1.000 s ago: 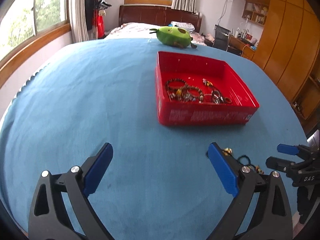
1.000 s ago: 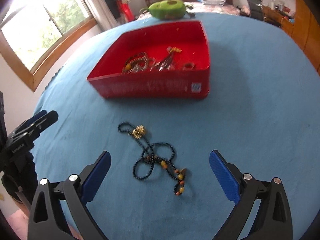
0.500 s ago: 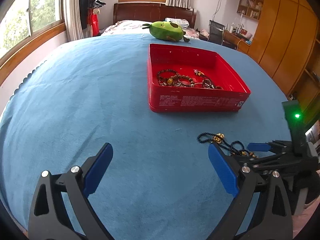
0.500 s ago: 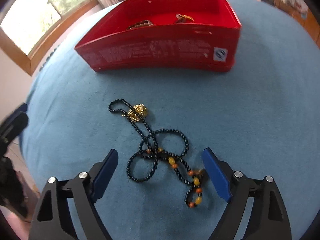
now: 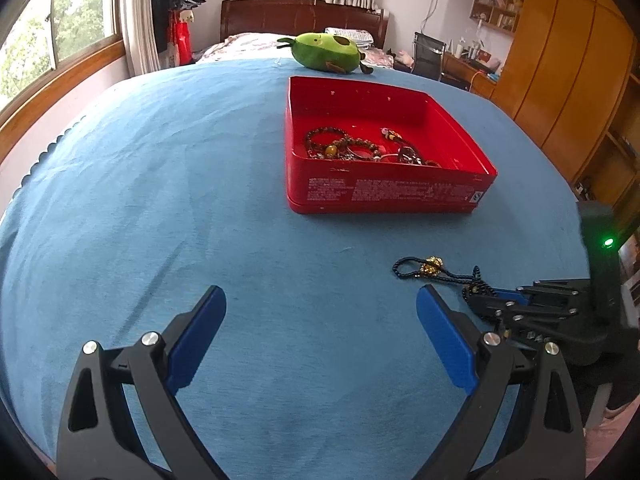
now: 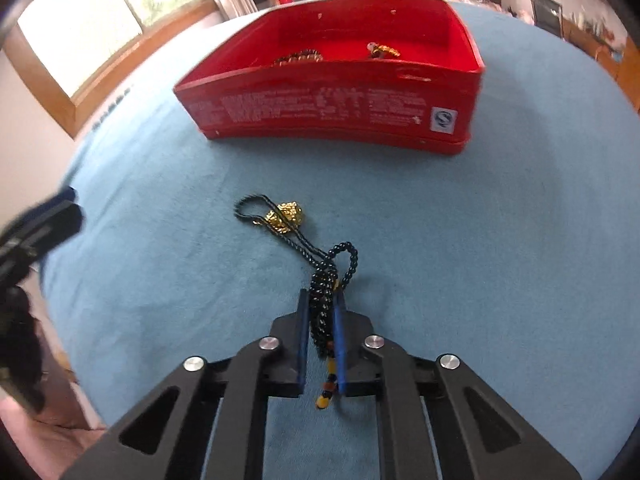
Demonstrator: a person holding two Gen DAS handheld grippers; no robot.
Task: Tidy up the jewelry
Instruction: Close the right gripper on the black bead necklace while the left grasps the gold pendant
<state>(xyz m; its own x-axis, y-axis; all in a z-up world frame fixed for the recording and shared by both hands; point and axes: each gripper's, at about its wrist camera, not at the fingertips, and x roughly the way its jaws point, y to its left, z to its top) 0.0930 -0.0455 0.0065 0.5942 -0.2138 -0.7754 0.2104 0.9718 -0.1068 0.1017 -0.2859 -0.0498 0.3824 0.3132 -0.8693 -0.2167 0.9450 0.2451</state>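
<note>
A black bead necklace (image 6: 320, 280) with a gold pendant (image 6: 285, 216) lies on the blue cloth in front of the red box (image 6: 332, 108). My right gripper (image 6: 322, 300) is shut on the necklace's bunched beads, low on the cloth. It shows in the left wrist view (image 5: 484, 300) with the necklace (image 5: 432, 270) trailing left from it. My left gripper (image 5: 320, 308) is open and empty above bare cloth, left of the necklace. The red box (image 5: 384, 192) holds several bracelets (image 5: 340, 146).
A green avocado plush (image 5: 326, 53) sits at the table's far edge behind the box. The blue cloth (image 5: 160, 180) covers the table, with its edge near on the left. A bed, window and wooden cabinets surround the table.
My right gripper dropped onto the necklace and closed on its beads, bunching them. My left gripper stayed open and drew back slightly.
</note>
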